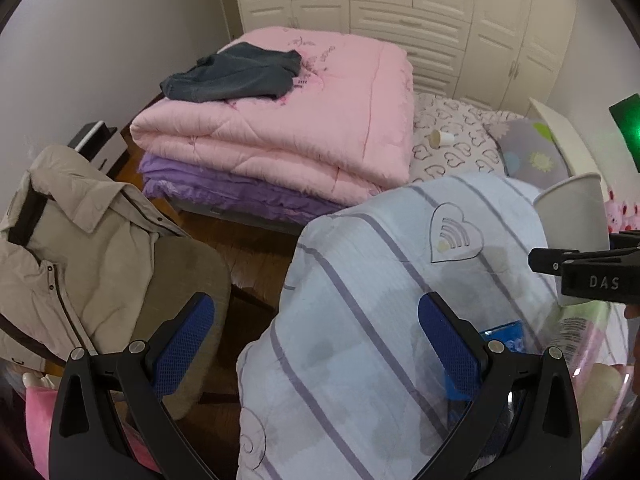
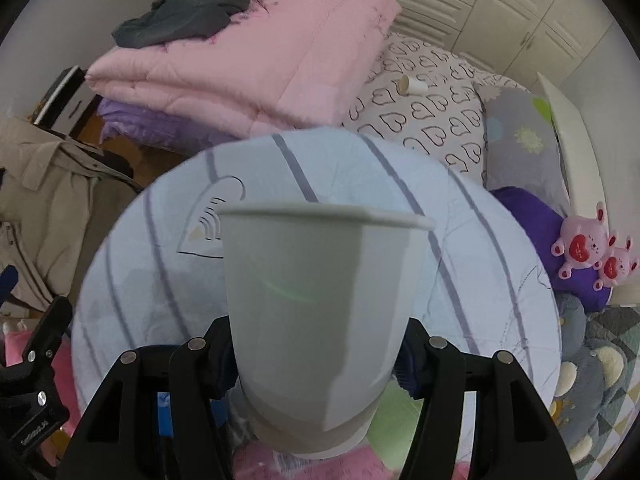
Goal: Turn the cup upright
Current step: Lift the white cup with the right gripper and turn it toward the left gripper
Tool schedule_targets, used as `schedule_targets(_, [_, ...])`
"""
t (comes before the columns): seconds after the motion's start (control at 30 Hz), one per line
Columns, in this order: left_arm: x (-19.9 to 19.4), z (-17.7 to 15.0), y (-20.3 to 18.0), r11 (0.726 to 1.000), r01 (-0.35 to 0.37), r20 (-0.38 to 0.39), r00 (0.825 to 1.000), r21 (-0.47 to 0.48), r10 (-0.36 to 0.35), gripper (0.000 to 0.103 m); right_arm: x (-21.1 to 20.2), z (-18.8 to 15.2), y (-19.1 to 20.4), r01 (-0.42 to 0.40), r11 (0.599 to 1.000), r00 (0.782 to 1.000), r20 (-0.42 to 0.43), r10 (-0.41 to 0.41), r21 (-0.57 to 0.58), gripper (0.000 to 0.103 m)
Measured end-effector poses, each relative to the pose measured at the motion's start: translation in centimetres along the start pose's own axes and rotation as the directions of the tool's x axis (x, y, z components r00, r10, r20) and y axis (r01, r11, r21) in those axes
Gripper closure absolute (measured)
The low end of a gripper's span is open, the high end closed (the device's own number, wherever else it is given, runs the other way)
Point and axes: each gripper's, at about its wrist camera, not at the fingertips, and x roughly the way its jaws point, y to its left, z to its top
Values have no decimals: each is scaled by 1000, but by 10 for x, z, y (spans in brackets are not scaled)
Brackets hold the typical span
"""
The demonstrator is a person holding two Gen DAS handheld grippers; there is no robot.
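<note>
My right gripper (image 2: 316,364) is shut on a white paper cup (image 2: 320,312). The cup is upright, rim up, held in the air above a pale blue striped quilt (image 2: 480,288). The same cup (image 1: 576,212) and the right gripper (image 1: 584,268) show at the right edge of the left wrist view. My left gripper (image 1: 316,340) is open and empty, low over the striped quilt (image 1: 360,320). A second small paper cup (image 2: 414,86) lies on its side on the heart-print sheet, also in the left wrist view (image 1: 442,139).
A folded pink quilt (image 1: 288,120) with dark clothing (image 1: 236,74) on it lies on the bed. A beige jacket (image 1: 60,240) hangs over a chair at left. Pillows (image 2: 520,148) and pink plush toys (image 2: 588,248) lie at right. White wardrobes (image 1: 400,4) stand behind.
</note>
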Motion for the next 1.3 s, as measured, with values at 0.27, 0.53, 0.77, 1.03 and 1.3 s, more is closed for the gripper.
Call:
schedule_targets(0.27, [-48, -10, 1, 1000, -12, 53, 999, 23, 10, 0, -44, -18, -3, 5, 1000, 999, 50, -6, 21, 41])
schedule_targets(0.53, [-91, -45, 5, 998, 15, 81, 997, 60, -20, 0, -81, -67, -4, 12, 998, 996, 82, -17, 65, 41])
schedule_targets(0.77, [-109, -93, 5, 990, 40, 61, 997, 137, -49, 0, -88, -131, -3, -2, 989, 998, 67, -8, 145, 41])
schedule_targets(1.03, [-103, -151, -10, 968, 96, -12, 995, 234, -95, 0, -78, -212, 5, -30, 975, 999, 41, 22, 222, 41])
schedule_targets(1.3, [-85, -192, -26, 948, 124, -93, 990, 293, -101, 0, -45, -272, 18, -30, 973, 999, -18, 35, 229, 41])
